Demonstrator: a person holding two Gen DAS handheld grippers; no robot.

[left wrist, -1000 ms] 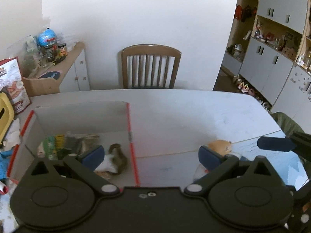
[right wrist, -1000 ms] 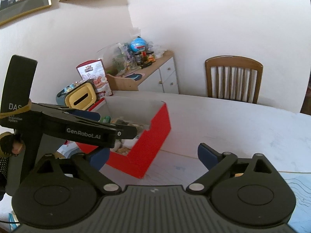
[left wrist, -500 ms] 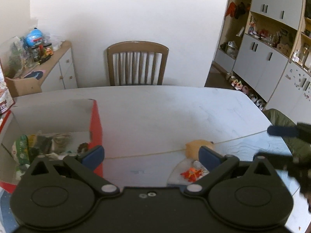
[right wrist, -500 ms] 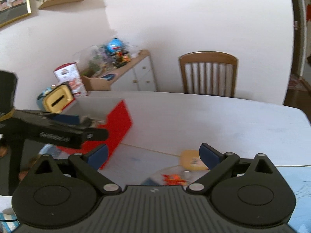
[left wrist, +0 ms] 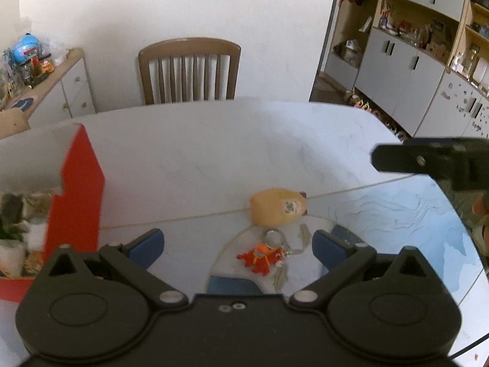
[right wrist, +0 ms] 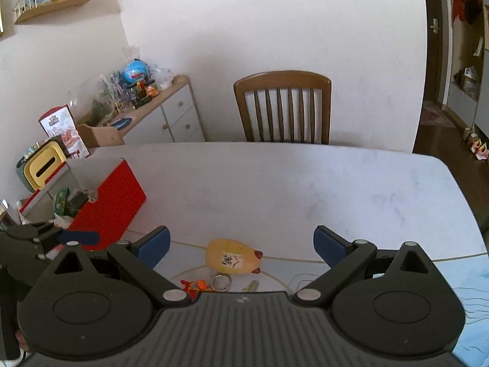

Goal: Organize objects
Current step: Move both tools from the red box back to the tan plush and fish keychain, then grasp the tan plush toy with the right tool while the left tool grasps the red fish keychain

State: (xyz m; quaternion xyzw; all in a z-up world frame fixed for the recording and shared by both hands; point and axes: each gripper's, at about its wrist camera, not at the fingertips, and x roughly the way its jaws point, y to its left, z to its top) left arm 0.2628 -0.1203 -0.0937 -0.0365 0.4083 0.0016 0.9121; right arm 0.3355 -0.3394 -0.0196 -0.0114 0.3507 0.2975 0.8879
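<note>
A yellow egg-shaped toy (left wrist: pixel 276 210) (right wrist: pixel 233 260) lies on the white table, just ahead of both grippers. In front of it rests an orange keychain charm (left wrist: pixel 261 255) (right wrist: pixel 195 286) with a metal ring (left wrist: pixel 274 237) (right wrist: pixel 221 282). A red box (left wrist: pixel 75 189) (right wrist: pixel 108 200) holding several items stands at the left. My left gripper (left wrist: pixel 237 241) is open, with the charm between its fingers' lines but untouched. My right gripper (right wrist: pixel 241 241) is open and empty, just short of the yellow toy.
A wooden chair (left wrist: pixel 188 70) (right wrist: pixel 282 107) stands at the table's far side. A cluttered sideboard (right wrist: pixel 149 113) is at the back left, grey cabinets (left wrist: pixel 406 70) at the right. A blue patterned mat (left wrist: pixel 406 214) covers the table's near right. The right gripper's finger (left wrist: pixel 428 159) shows at the left view's right edge.
Both grippers swung right, away from the red box toward the yellow toy and the charm. The box slid to the left of both views. Both stayed open.
</note>
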